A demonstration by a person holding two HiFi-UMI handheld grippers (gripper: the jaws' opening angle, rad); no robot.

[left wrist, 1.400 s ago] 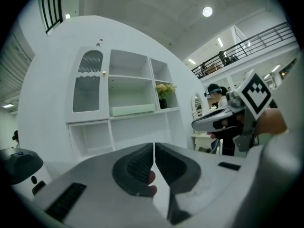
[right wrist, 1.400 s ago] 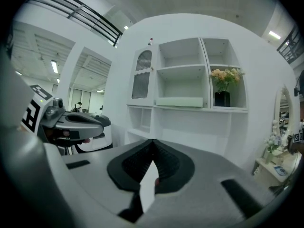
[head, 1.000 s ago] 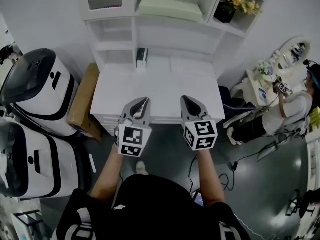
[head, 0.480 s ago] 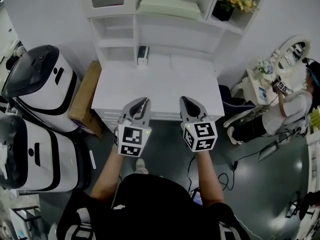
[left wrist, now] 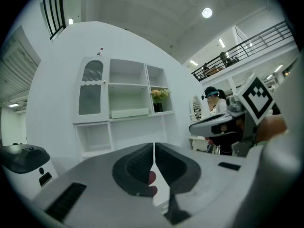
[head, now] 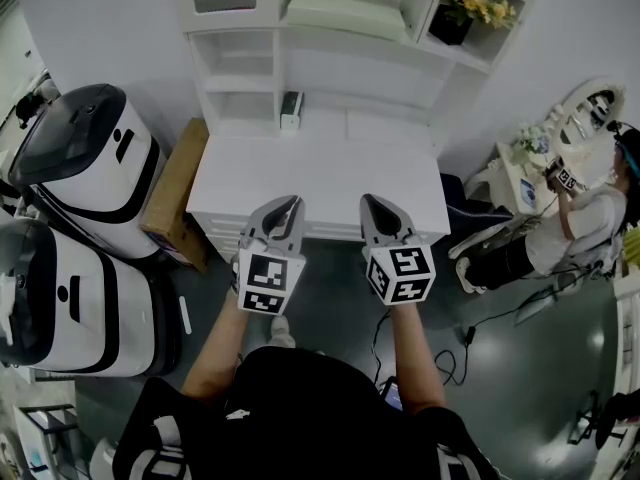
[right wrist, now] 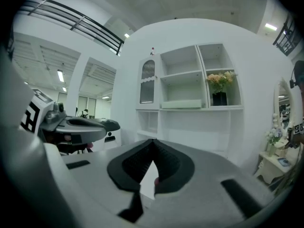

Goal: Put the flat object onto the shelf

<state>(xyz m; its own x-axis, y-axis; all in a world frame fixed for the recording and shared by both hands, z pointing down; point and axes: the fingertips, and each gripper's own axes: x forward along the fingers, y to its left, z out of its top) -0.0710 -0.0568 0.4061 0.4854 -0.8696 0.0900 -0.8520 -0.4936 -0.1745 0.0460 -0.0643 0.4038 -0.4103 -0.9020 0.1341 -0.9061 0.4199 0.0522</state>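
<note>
The flat object (head: 345, 13), a pale green slab, lies flat in the middle bay of the white shelf unit (head: 275, 63), filling most of that shelf's width. In the bay to its right stands a dark pot of yellow and peach flowers (head: 470, 8). To its left is a cupboard door with an arched glass pane (left wrist: 90, 94).

Below those bays the shelf unit has small open cubbies on the left and a white desk top (head: 320, 173) running out from its foot. A small black-and-white device (head: 291, 108) stands upright at the back of that desk, just under the cubbies. The rest of the desk top is bare.

Both grippers hang at the desk's near edge, well short of the shelf unit and level with each other. The left gripper (head: 288, 202) has its jaws pressed together with nothing between them. The right gripper (head: 372, 200) is the same, jaws closed tip to tip and empty. Each points towards the shelf unit.

To the left of the shelf unit a brown cardboard box (head: 175, 193) leans against the desk's side. Past it stand two bulky white-and-black machines (head: 85, 163), one behind the other.

To the right of the shelf unit another person (head: 590, 223) sits by a small white table with an oval mirror (head: 595, 103). Dark cables (head: 500, 313) trail over the grey floor from there towards the desk.
</note>
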